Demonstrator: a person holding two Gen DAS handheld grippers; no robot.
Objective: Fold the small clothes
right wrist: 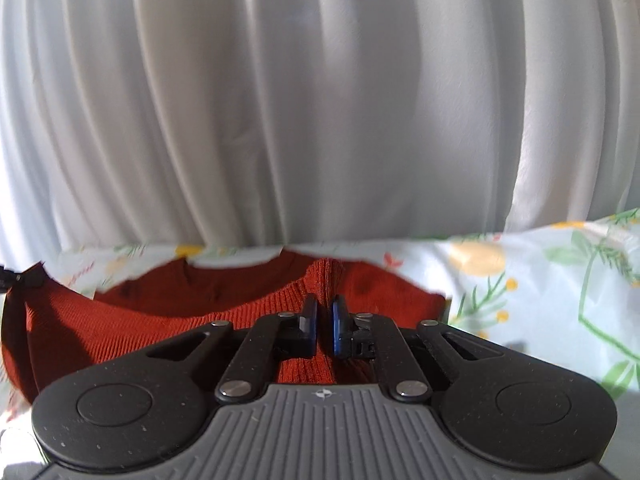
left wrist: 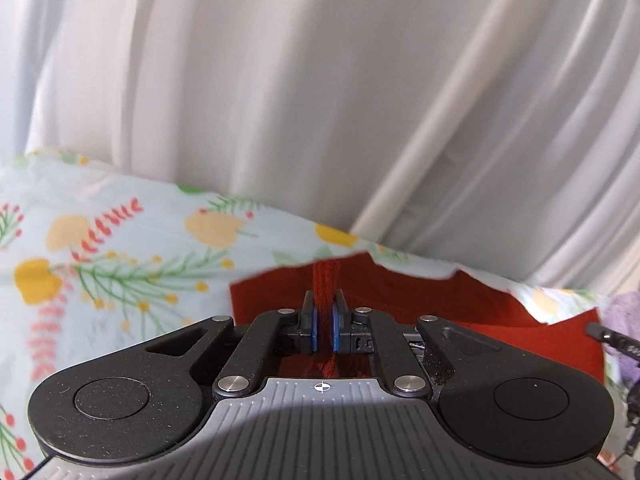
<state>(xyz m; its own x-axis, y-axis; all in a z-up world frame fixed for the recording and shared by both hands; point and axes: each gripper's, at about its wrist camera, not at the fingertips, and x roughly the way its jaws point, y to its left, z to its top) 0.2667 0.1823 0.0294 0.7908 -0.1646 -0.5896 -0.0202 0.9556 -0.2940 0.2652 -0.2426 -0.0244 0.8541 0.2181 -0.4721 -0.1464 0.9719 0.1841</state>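
Observation:
A rust-red ribbed knit garment (left wrist: 460, 312) lies on a floral sheet (left wrist: 120, 248). In the left wrist view my left gripper (left wrist: 324, 300) is shut on a pinched fold of the red knit, which sticks up between the blue pads. In the right wrist view my right gripper (right wrist: 324, 304) is shut on another raised fold of the same red garment (right wrist: 160, 312), and the cloth stretches away to the left. The other gripper's black tip (right wrist: 8, 276) shows at the left edge, holding the far end of the garment.
White pleated curtains (left wrist: 320, 100) hang close behind the bed in both views. A purple cloth (left wrist: 624, 312) sits at the right edge of the left wrist view, beside part of the other gripper (left wrist: 612, 340). Floral sheet (right wrist: 540, 280) extends right of the garment.

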